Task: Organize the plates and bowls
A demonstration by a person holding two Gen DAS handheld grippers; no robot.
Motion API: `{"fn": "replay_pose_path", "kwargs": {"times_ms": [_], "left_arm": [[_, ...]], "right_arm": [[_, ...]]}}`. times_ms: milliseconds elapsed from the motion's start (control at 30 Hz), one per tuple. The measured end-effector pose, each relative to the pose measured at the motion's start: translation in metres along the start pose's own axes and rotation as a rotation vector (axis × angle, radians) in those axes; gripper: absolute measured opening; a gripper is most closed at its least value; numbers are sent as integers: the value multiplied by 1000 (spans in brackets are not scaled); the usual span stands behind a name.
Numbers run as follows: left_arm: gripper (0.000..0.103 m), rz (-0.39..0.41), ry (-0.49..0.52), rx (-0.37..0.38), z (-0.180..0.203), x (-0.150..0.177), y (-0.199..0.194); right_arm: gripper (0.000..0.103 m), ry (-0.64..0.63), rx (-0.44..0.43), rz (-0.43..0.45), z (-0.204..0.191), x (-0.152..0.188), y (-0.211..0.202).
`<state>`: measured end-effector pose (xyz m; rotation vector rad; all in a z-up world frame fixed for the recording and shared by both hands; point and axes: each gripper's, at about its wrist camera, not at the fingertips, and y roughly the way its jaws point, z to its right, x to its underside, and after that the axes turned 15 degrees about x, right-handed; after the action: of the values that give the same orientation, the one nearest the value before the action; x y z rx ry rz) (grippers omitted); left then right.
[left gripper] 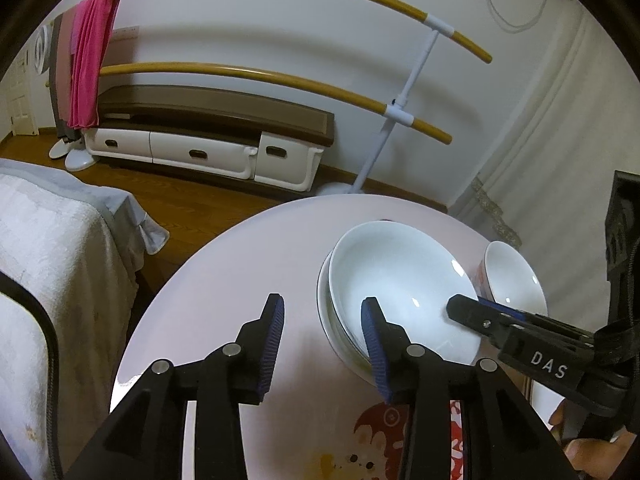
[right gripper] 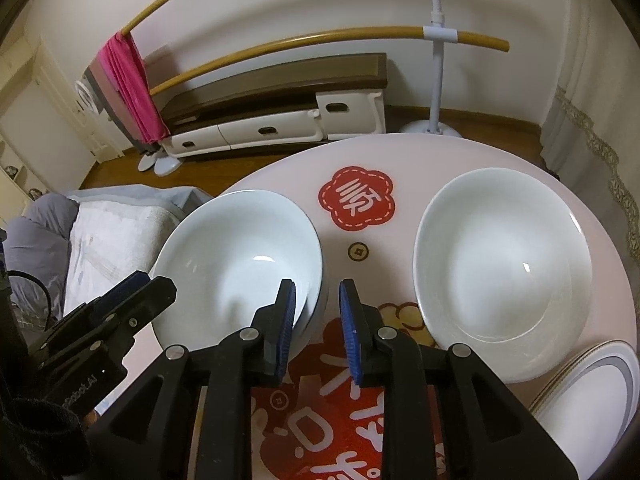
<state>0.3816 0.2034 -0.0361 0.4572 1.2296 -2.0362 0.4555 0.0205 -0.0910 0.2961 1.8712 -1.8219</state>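
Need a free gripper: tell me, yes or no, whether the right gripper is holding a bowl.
No. The right gripper is open and empty, its fingers apart above the table beside the stacked bowls.

Two wrist fisheyes, close above round table [left gripper: 224,264].
Both faced the far wall; both caught the stacked white bowls [left gripper: 400,288] [right gripper: 240,256].

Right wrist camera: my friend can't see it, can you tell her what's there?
The open right gripper hovers over a round table between two white bowls: stacked bowls left, a single bowl right. Rimmed plates sit far right.
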Motion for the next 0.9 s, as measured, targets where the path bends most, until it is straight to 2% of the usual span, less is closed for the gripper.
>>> {"fn": "replay_pose_path", "kwargs": {"times_ms": [300, 600, 900], "left_arm": [[39, 35, 47, -2, 29, 7, -20], [43, 49, 89, 7, 57, 24, -39], [43, 55, 105, 11, 82, 35, -67]], "right_arm": [[23, 8, -48, 41, 13, 1, -27], [24, 58, -71, 109, 51, 1, -67], [24, 91, -88, 136, 83, 15, -94]]}}
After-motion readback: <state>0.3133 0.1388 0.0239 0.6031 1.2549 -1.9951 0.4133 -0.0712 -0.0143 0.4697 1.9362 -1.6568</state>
